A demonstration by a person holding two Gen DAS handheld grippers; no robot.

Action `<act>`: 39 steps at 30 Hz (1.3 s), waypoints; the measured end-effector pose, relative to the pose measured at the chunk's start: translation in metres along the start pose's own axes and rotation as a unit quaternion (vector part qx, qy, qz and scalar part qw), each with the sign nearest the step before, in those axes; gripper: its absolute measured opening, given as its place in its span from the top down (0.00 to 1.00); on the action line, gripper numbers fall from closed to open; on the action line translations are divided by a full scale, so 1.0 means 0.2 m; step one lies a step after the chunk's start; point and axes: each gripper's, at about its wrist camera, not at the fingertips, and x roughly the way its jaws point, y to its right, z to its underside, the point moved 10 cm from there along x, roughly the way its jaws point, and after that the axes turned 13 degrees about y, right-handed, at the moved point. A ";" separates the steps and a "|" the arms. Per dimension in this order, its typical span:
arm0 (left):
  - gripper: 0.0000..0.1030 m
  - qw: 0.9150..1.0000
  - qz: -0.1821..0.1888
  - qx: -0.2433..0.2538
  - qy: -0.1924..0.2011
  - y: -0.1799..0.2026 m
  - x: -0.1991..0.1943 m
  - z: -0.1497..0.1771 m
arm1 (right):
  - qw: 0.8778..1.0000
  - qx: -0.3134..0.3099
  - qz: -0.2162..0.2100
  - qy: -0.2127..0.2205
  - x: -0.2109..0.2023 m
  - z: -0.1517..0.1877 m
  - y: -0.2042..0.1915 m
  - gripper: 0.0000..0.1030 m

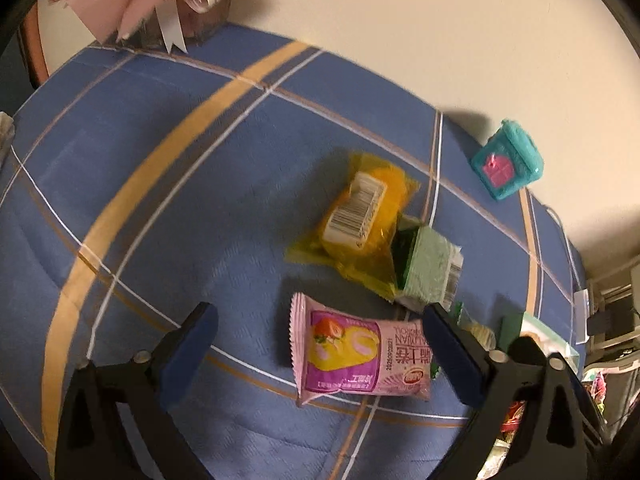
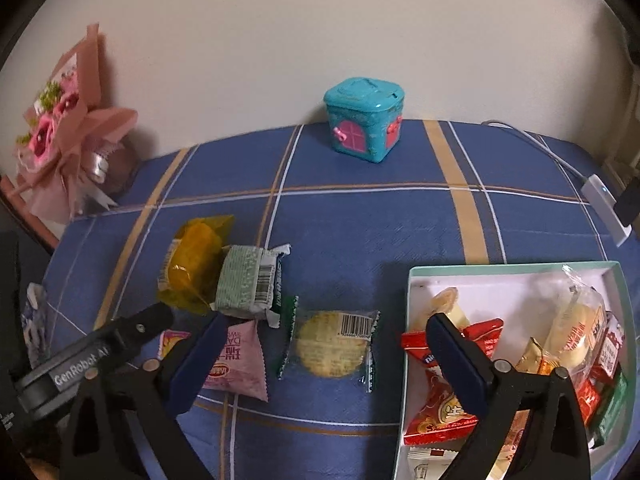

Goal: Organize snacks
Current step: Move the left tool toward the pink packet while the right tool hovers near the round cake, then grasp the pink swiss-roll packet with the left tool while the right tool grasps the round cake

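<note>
The left gripper [image 1: 320, 356] is hanging wide open over the pink snack packet [image 1: 360, 354], which is lying flat on the blue checked worktop [image 1: 180, 200] between its spread fingers, gripping nothing. The right gripper [image 2: 324, 364] is hovering equally wide and empty, framing the clear-wrapped round biscuit [image 2: 330, 344], with the snack box [image 2: 516, 272] sitting just to its right, already crowded with wrappers. Here is where trouble is brewing: that pink packet is thin and slippery-looking, so jaws closing too high are likely just pinching a crimped edge and letting it flop or slide away. Just beyond it, the yellow-wrapped cake [image 1: 356, 216] and the green-wrapped snack [image 1: 428, 272] are touching each other, so a sloppy reach risks nudging both. The two grippers are also working very near one another, so a collision looks possible. And the box is looking full on its right side, so anything dropped carelessly may be spilling over the rim.
</note>
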 end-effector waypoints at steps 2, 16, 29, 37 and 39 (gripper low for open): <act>0.05 1.000 0.000 -0.003 -0.016 0.00 0.02 0.02 | 1.000 0.001 -0.011 -0.011 0.02 0.02 -0.01 0.13; 0.05 0.998 0.027 0.015 -0.056 0.13 0.09 0.11 | 0.998 0.010 0.007 -0.069 0.18 0.19 0.05 0.25; 0.05 0.996 0.020 0.012 -0.085 0.16 0.16 0.18 | 0.997 -0.013 0.014 -0.079 0.24 0.26 0.02 0.34; 0.05 0.996 -0.002 0.045 -0.072 0.22 0.19 0.21 | 0.996 -0.032 0.021 -0.078 0.25 0.27 0.01 0.35; 0.05 0.997 -0.009 0.042 -0.067 0.19 0.18 0.20 | 0.996 -0.031 0.019 -0.077 0.25 0.27 0.01 0.35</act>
